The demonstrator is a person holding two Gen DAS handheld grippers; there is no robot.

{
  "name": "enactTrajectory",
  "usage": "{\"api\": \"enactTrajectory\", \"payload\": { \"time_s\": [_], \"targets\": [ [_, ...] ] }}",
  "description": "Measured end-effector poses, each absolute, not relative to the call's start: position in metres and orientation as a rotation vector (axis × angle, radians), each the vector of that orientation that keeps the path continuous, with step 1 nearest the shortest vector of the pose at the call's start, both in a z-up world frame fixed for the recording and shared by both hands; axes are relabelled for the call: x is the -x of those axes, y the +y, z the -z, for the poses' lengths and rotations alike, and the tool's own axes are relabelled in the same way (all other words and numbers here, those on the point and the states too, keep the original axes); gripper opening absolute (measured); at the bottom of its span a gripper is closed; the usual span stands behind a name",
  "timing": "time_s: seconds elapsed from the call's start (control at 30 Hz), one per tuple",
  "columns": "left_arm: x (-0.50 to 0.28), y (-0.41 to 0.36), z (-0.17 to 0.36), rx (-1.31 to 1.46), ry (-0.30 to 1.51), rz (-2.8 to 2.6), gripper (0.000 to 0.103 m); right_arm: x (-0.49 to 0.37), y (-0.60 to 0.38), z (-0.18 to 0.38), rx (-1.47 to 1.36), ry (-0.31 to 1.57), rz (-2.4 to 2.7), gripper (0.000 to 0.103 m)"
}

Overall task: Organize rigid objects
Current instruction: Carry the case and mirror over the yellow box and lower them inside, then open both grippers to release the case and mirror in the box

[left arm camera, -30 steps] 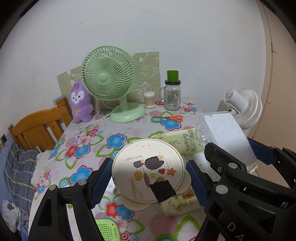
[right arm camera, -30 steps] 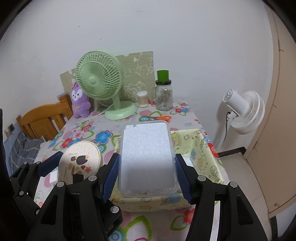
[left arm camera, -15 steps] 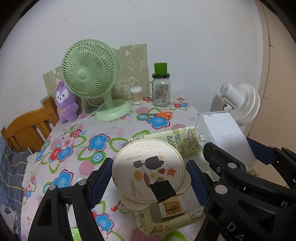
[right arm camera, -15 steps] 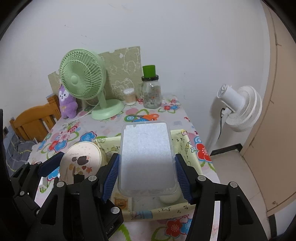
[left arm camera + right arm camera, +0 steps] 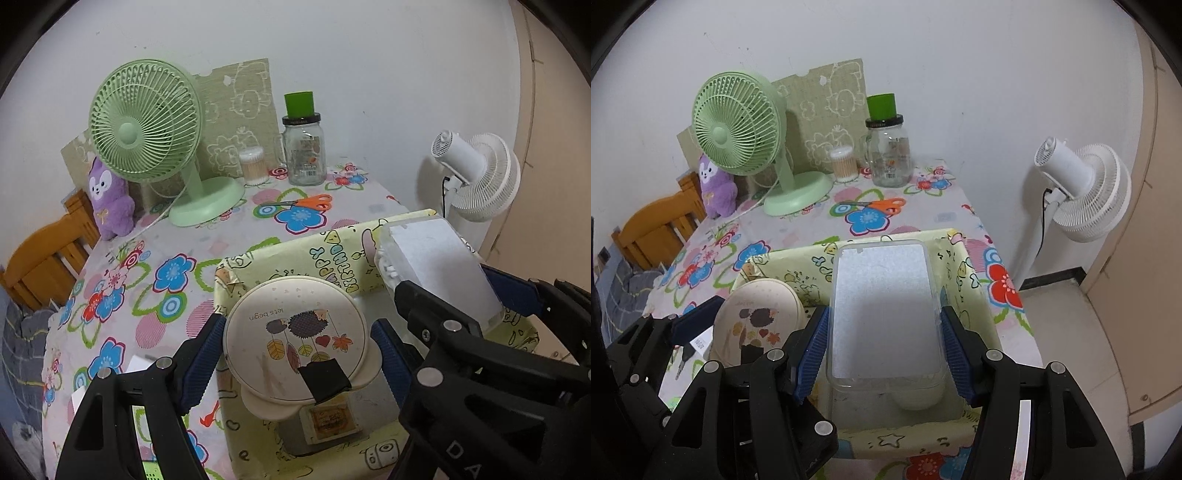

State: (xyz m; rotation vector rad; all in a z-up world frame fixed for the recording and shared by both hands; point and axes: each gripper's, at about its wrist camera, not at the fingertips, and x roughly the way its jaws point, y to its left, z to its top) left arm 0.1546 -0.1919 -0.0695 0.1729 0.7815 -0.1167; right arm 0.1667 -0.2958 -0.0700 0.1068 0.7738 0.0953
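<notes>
Floral-clothed table [image 5: 155, 295] bearing green fan [image 5: 147, 133], jar [image 5: 303, 147], scissors [image 5: 303, 202], yellow box [image 5: 967, 280].

Left gripper [image 5: 297, 349] fingers clamped, right gripper [image 5: 884, 349] fingers clamped, side by side

I see soft, even indoor light in both views, no hard glare. Fisheye bending curves the wall [image 5: 960, 55] and door frame [image 5: 1152, 147], and black vignette fills the corners. The green fan [image 5: 144, 122] beyond my jaws throws a faint shadow behind it. Focus stays sharp throughout.
</notes>
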Motion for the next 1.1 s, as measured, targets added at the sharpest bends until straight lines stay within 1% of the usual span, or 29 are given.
{"api": "enactTrajectory", "payload": {
  "time_s": [0.17,0.3,0.33,0.6,0.67,0.7,0.73,0.93,1.1],
  "targets": [
    [-0.160,-0.198,0.075,-0.143,0.834,0.169,0.081,-0.171,-0.302,0.074,-0.121,0.813,-0.090,0.064],
    [-0.161,-0.205,0.076,-0.146,0.836,0.183,0.081,-0.169,-0.307,0.071,-0.101,0.797,-0.055,0.064],
    [-0.161,-0.207,0.076,-0.146,0.840,0.187,0.081,-0.168,-0.309,0.070,-0.099,0.792,-0.051,0.066],
    [-0.172,-0.208,0.083,-0.111,0.889,0.184,0.082,-0.159,-0.320,0.066,-0.137,0.780,-0.086,0.066],
    [-0.171,-0.208,0.083,-0.114,0.879,0.175,0.086,-0.158,-0.321,0.066,-0.140,0.778,-0.087,0.066],
    [-0.171,-0.209,0.083,-0.114,0.879,0.176,0.092,-0.159,-0.321,0.067,-0.142,0.779,-0.086,0.066],
    [-0.171,-0.208,0.083,-0.113,0.880,0.178,0.094,-0.159,-0.321,0.067,-0.144,0.779,-0.088,0.066],
    [-0.166,-0.208,0.082,-0.127,0.882,0.186,0.096,-0.158,-0.320,0.067,-0.145,0.786,-0.084,0.067],
    [-0.158,-0.206,0.076,-0.143,0.867,0.192,0.096,-0.152,-0.317,0.066,-0.156,0.796,-0.081,0.073]
  ]
}}
